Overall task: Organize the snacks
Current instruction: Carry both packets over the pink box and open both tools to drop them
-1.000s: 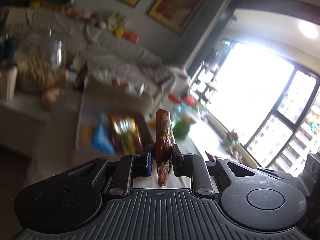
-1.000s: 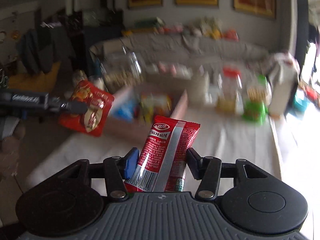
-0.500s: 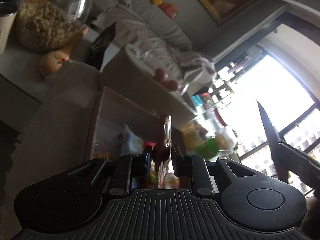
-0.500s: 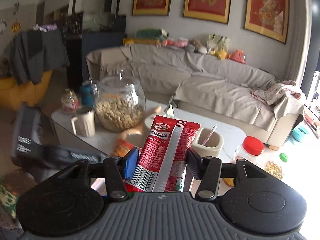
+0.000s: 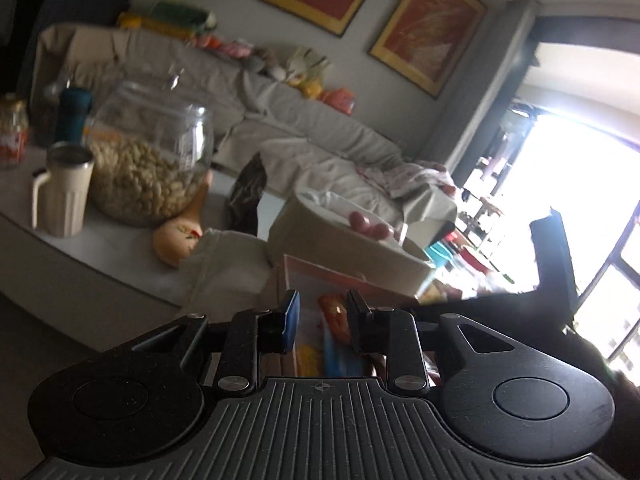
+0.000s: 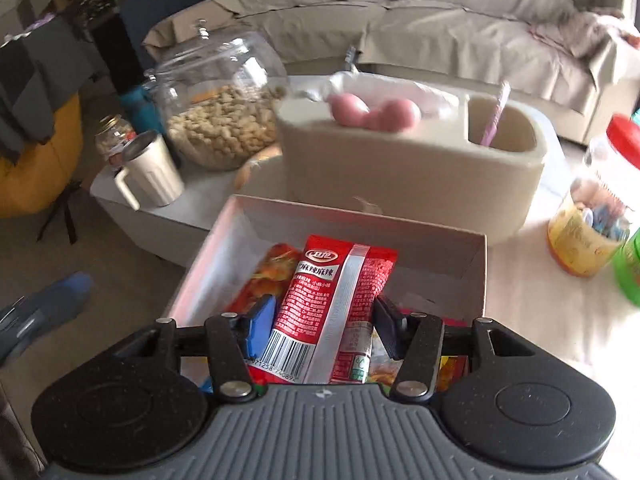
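In the right wrist view my right gripper (image 6: 324, 320) is shut on a red snack packet (image 6: 336, 292) with a silver back seam and a barcode. It hangs over an open cardboard box (image 6: 440, 248) that holds several packets. An orange-red packet (image 6: 268, 272) lies in the box's left half. In the left wrist view my left gripper (image 5: 322, 316) hovers at the same box (image 5: 320, 276); its jaws are opening and nothing is pressed between the pads. The orange-red packet (image 5: 336, 316) shows past the fingers, down in the box. The black body of the right gripper (image 5: 552, 264) is at the right.
Behind the box stands a beige organizer (image 6: 400, 168) with pink balls. A glass jar of peanuts (image 6: 220, 112), a cream mug (image 6: 148, 172) and a gourd (image 5: 180, 236) are at the left. A red-lidded jar (image 6: 592, 208) stands at the right. A blue-socked foot (image 6: 60, 296) is on the floor.
The left gripper let go of its orange-red packet, which now lies in the box. The right gripper swung down over the box, still holding the red packet.
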Motion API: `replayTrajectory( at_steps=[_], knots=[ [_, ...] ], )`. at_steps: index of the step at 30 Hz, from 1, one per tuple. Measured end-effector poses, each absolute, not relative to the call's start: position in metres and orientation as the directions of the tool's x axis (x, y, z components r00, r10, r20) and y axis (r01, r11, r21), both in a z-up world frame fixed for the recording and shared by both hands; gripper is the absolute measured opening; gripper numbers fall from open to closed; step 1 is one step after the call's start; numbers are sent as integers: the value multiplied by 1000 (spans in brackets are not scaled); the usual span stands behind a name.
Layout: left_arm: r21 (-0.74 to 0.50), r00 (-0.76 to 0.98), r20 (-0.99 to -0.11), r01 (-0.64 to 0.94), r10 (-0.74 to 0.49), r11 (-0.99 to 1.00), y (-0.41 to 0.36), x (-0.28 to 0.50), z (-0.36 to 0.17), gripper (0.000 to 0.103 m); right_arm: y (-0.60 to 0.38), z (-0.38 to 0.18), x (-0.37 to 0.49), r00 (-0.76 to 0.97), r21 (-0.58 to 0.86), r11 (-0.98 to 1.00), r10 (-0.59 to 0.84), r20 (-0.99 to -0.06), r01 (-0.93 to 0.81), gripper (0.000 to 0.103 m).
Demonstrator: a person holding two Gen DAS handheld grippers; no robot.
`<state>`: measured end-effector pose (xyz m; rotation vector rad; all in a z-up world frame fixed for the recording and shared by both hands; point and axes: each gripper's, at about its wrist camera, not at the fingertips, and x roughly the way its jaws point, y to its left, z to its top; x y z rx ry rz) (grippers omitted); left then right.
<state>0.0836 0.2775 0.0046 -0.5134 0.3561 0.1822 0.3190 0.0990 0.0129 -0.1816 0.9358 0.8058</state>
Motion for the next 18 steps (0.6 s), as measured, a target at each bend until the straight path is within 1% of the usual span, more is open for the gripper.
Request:
replayTrajectory(
  at_steps=[1, 2, 3, 5, 7, 12, 14, 15, 18],
  knots=[
    [-428, 924, -371, -255, 89, 867, 270, 76, 6, 29, 92, 15, 318, 343, 207, 700, 559, -755, -684, 55],
    [-409, 924, -368, -256, 99, 876, 263, 70, 8, 29, 82, 20, 316, 356, 222, 695, 583, -730, -684, 60],
    [-387, 923, -366, -262, 114, 884, 255, 65, 11, 29, 74, 27, 312, 373, 229, 689, 606, -703, -688, 68],
    [-339, 920, -362, -278, 149, 899, 236, 56, 15, 29, 53, 44, 301, 427, 228, 691, 636, -643, -686, 71],
    [-316, 916, -365, -292, 168, 903, 218, 45, 21, 29, 30, 61, 280, 469, 231, 700, 650, -598, -675, 75],
    [-223, 896, -393, -313, 209, 923, 167, 13, 37, 25, -37, 82, 196, 501, 206, 694, 663, -556, -690, 78],
    [-217, 886, -420, -306, 195, 927, 148, 0, 40, 23, -59, 83, 160, 514, 178, 691, 661, -547, -700, 83],
    [-227, 881, -439, -296, 174, 928, 139, -8, 41, 20, -69, 81, 143, 519, 163, 690, 658, -546, -705, 84],
    [-217, 853, -500, -289, 148, 932, 109, -27, 45, 18, -96, 75, 103, 525, 165, 697, 654, -545, -698, 85]
  ],
)
